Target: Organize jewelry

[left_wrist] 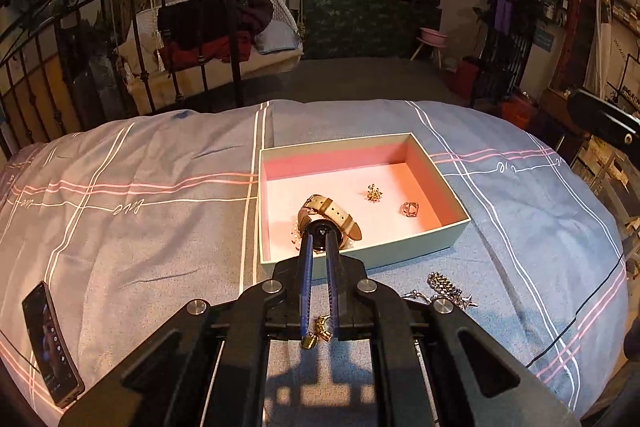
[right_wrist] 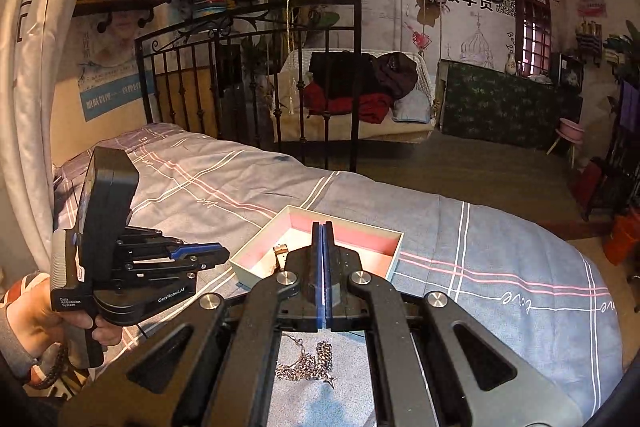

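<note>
A pale green box with a pink inside (left_wrist: 440,239) sits on the bed. In it lie a beige-strap watch (left_wrist: 336,213), pearls (left_wrist: 295,229), a gold brooch (left_wrist: 374,193) and a ring (left_wrist: 411,208). My left gripper (left_wrist: 319,239) is over the box's near edge, jaws slightly apart around the watch's dark face. A gold piece (left_wrist: 318,331) lies on the bed under it. A silver chain with a star (left_wrist: 448,287) lies right of it, and also shows below my right gripper (right_wrist: 310,367). My right gripper (right_wrist: 322,227) is shut and empty, above the box (right_wrist: 248,267).
A phone (left_wrist: 50,343) lies on the blue-grey plaid bedspread (left_wrist: 140,227) at the left. A black iron bed frame (left_wrist: 192,27) stands behind. The left gripper's body (right_wrist: 120,251) shows in the right wrist view, held by a hand.
</note>
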The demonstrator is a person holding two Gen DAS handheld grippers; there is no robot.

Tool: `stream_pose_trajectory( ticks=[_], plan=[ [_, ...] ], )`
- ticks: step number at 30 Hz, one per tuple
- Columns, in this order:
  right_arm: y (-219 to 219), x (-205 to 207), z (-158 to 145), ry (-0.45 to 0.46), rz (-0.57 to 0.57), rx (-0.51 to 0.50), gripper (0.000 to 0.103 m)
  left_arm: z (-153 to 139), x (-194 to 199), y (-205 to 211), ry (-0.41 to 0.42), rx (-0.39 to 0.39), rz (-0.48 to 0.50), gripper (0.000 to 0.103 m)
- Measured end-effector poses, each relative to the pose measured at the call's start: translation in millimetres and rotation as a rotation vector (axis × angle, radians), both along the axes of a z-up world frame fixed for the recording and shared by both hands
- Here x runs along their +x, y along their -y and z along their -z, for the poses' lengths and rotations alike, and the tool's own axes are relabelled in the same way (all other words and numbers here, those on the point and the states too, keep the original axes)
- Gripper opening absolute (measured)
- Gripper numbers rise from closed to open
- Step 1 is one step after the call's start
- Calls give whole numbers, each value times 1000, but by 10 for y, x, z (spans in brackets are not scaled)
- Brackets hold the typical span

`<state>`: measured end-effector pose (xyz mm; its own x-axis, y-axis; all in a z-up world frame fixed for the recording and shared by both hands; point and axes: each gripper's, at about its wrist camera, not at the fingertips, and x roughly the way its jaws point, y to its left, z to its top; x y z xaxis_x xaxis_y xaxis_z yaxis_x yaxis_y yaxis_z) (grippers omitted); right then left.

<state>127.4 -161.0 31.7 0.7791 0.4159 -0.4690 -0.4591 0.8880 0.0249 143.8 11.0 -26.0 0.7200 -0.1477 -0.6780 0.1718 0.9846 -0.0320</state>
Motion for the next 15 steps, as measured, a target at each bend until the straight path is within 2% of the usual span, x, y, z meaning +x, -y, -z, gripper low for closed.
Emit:
stream_pose_trajectory(
  ticks=[6, 15],
  plan=[
    [-109, 411, 313, -104, 27, -13, 1, 50, 234, -103, -43, -76, -27, 7],
    [-304, 915, 847, -266, 46, -73, 1, 149, 616, -30, -96, -57, -13, 7]
  ],
)
